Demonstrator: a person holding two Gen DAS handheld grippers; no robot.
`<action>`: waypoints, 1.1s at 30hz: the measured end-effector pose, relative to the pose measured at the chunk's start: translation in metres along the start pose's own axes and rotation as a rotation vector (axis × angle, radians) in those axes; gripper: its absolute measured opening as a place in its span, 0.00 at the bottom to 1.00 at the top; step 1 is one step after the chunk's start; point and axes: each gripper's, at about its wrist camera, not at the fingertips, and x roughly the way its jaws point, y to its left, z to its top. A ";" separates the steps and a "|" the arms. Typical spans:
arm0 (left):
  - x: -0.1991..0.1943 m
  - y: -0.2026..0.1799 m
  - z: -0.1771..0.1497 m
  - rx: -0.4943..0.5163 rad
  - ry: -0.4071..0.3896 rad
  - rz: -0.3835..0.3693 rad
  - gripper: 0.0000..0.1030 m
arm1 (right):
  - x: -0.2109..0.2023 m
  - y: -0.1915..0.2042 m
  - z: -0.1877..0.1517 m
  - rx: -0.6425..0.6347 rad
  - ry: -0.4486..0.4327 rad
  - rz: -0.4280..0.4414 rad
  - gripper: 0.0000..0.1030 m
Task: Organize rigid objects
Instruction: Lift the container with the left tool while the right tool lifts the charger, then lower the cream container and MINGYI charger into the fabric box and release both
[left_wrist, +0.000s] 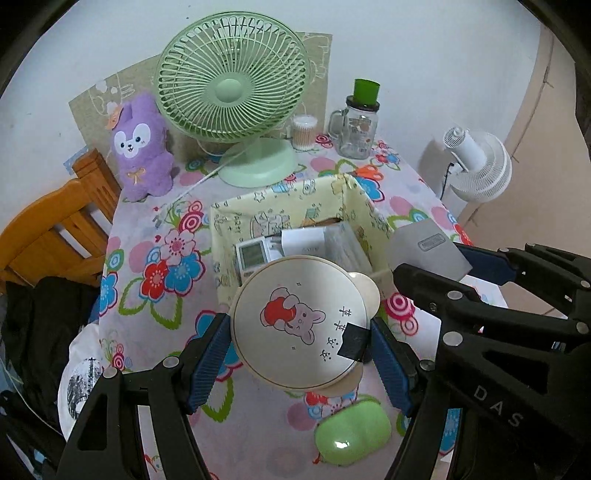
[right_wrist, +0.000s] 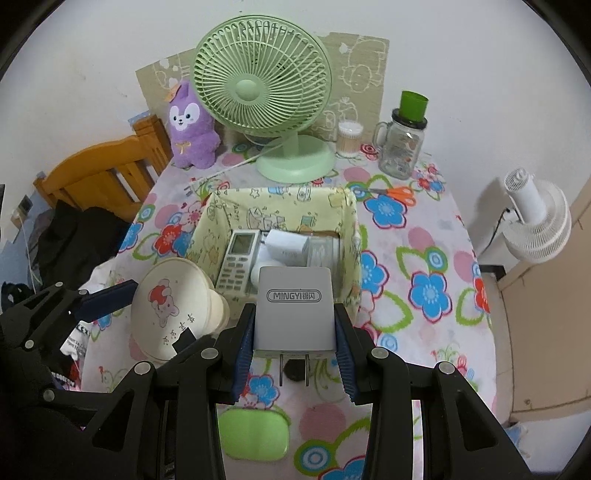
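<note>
My left gripper (left_wrist: 301, 347) is shut on a round cream mirror with a cartoon rabbit (left_wrist: 295, 328), held above the table in front of the yellow patterned box (left_wrist: 236, 210). My right gripper (right_wrist: 295, 339) is shut on a white MINGYI charger (right_wrist: 293, 310), prongs pointing back, held just before the box's near wall (right_wrist: 347, 295). The box holds a remote control (right_wrist: 236, 262), a white adapter (right_wrist: 286, 245) and a clear packet (right_wrist: 321, 251). A green case (right_wrist: 255, 434) lies on the tablecloth below both grippers. The mirror also shows in the right wrist view (right_wrist: 170, 306).
A green desk fan (right_wrist: 266, 92), a purple plush rabbit (right_wrist: 192, 125), a cotton swab jar (right_wrist: 349, 136) and a glass mug jar with green cap (right_wrist: 402, 140) stand at the back. Orange scissors (right_wrist: 395, 194) lie behind the box. A wooden chair (right_wrist: 96, 170) stands left, a white fan (right_wrist: 535, 221) right.
</note>
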 end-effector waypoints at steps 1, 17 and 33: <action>0.001 0.000 0.003 -0.006 0.000 0.001 0.74 | 0.002 -0.002 0.005 -0.003 0.004 0.007 0.41; 0.031 0.000 0.036 -0.057 0.033 0.033 0.74 | 0.039 -0.020 0.044 -0.056 0.043 0.063 0.41; 0.071 0.023 0.039 -0.075 0.119 0.071 0.74 | 0.098 -0.009 0.055 -0.056 0.141 0.119 0.42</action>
